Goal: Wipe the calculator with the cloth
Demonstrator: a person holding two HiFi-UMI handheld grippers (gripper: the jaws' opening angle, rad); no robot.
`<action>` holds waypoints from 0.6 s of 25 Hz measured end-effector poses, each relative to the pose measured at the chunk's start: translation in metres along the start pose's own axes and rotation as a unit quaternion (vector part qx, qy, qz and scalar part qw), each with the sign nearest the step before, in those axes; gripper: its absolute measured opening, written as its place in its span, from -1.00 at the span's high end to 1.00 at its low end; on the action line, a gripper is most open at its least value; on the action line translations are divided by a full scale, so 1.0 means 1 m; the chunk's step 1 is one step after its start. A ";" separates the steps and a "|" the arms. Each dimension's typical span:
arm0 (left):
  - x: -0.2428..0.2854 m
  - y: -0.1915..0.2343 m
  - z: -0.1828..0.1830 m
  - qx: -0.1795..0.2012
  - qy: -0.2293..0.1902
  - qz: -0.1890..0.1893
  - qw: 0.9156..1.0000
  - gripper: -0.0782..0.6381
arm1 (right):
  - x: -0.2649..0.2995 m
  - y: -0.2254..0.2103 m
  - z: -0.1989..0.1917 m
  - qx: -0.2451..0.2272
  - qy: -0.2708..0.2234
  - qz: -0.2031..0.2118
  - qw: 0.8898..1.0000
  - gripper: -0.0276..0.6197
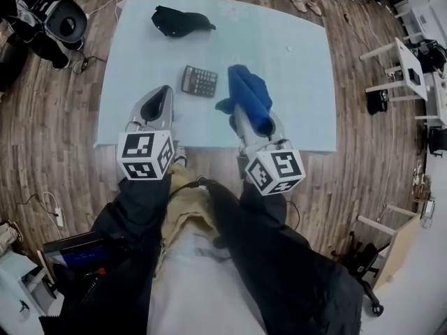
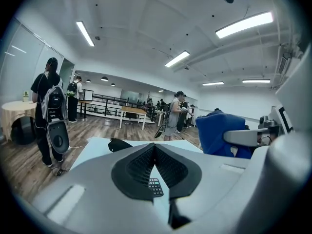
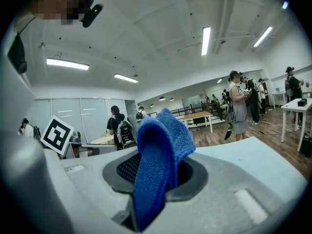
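A dark calculator (image 1: 199,81) lies flat near the middle of the pale blue table (image 1: 300,61). My left gripper (image 1: 166,91) hovers just left of it and nearer to me, its jaws shut with nothing between them. In the left gripper view the calculator (image 2: 155,187) shows just below the closed jaw tips. My right gripper (image 1: 242,107) is to the calculator's right, shut on a folded blue cloth (image 1: 248,93). The cloth (image 3: 158,160) stands up from between the jaws and hides their tips. It hangs in the air, apart from the calculator.
A black cap-like thing (image 1: 181,21) lies at the table's back left. The table's near edge (image 1: 209,147) is right under both grippers. Black gear (image 1: 59,19) and cables sit on the wood floor to the left, white desks (image 1: 412,68) to the right. People (image 2: 48,111) stand around the room.
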State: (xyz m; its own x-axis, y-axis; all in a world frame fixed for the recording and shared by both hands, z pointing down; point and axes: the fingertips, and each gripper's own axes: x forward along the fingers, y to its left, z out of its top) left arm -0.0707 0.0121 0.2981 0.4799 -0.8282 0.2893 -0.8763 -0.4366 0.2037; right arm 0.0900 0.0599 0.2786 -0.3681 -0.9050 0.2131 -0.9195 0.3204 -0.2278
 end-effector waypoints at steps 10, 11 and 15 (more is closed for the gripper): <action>0.056 0.066 -0.019 -0.030 0.048 -0.006 0.998 0.82 | 0.088 0.002 -0.021 -0.001 0.061 -0.008 0.998 0.58; 0.060 0.069 -0.022 -0.032 0.054 -0.008 0.998 0.82 | 0.093 0.001 -0.024 0.000 0.067 -0.010 0.998 0.58; 0.083 0.088 -0.042 -0.040 0.082 -0.015 0.996 0.82 | 0.117 -0.002 -0.045 0.007 0.095 -0.018 0.995 0.58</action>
State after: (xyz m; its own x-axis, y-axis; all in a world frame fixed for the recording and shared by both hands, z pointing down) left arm -0.1068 -0.0800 0.3798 0.5115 -0.7446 0.4288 -0.8587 -0.4251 0.2862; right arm 0.0420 -0.0343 0.3467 -0.3558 -0.8462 0.3967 -0.9310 0.2840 -0.2292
